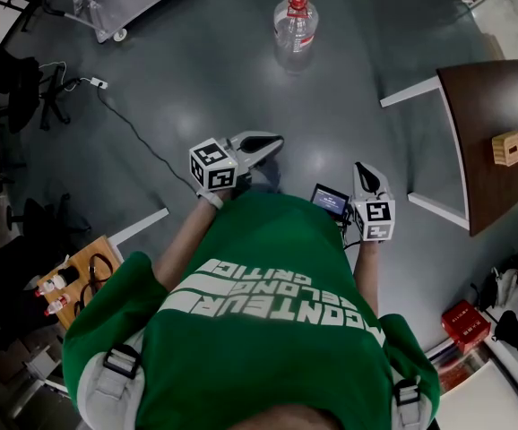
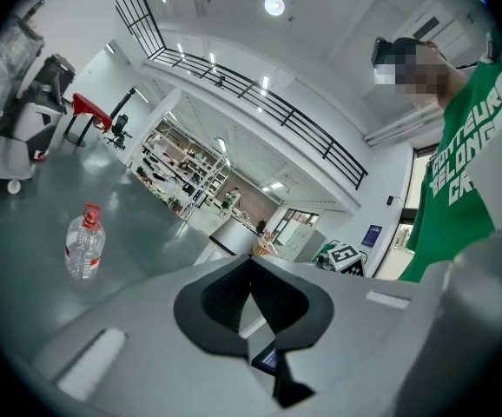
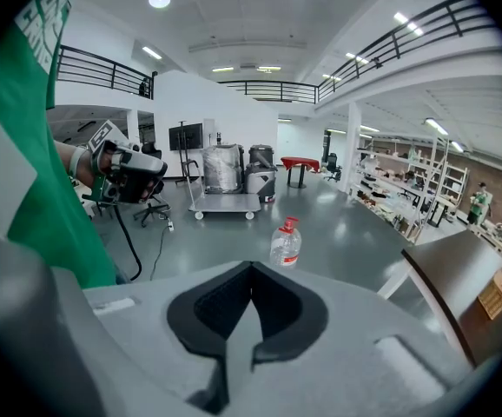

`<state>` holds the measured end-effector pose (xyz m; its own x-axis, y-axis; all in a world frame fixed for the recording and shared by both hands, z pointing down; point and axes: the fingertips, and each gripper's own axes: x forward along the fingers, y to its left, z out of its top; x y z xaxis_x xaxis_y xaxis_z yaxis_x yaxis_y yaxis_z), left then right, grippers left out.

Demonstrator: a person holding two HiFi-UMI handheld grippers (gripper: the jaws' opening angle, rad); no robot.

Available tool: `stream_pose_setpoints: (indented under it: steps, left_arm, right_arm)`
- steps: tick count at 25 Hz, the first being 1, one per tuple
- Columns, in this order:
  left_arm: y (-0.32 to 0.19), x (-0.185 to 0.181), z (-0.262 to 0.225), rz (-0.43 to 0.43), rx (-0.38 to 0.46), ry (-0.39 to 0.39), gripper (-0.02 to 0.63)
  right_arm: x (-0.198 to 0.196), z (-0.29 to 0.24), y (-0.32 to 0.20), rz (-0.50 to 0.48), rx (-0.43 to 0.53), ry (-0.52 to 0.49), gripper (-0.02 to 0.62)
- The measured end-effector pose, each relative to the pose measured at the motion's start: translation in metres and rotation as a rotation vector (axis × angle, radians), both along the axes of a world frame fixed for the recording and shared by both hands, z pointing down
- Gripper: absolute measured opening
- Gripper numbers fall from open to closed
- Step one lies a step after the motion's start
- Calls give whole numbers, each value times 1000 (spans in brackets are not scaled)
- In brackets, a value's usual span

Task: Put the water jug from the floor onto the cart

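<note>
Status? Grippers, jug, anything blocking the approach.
Left gripper and right gripper both shut, empty. Water jug upright on floor ahead, untouched; cart further back, to its left. Cable lies left of the path, not across it.

To my right stands a dark brown worktop [image 1: 487, 141] on white legs, with a small wooden box [image 1: 510, 148] on it; a black cable [image 1: 138, 137] snakes across the grey floor [image 1: 205, 70] on my left; a black chair [image 1: 17, 83] sits beyond it; a red case [image 1: 465, 323] lies low at my right.
</note>
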<state>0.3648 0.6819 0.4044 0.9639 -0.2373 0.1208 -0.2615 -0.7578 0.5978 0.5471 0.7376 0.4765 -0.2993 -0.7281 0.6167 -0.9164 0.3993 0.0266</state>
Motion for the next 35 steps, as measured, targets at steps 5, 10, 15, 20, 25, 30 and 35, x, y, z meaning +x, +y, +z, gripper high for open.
stream_pose_setpoints:
  steps: [5,10,15,20,25,30,35]
  left_arm:
    - [-23,-6,-3,-12,2,6,9]
    - [-44,-20,-1,-46,-14,19,9]
    - [-62,-33,3,-54,-19,38,8]
    - [-85,-45,5,-86,-22,69,6]
    - [-104,-68,16,-134,-28,79,5]
    - [-116,-85,25,-171,-24,77,5]
    - [-117,-95,25,-178,-22,74,5]
  right_arm:
    - [-4,-1,-23,-8,-3,8,-6]
    - [-21,-7,-53,-58,-11,16,-6]
    - [-43,-11,-83,-116,-10,48,-6]
    - [-58,-13,-111,-170,-20,74,-6]
    - [-80,-17,-135,-235,-11,105,-6]
    - [-95,-12,-147,-282,-9,118,-6]
    - [-112,-10,-149,-297,-13,107,-6]
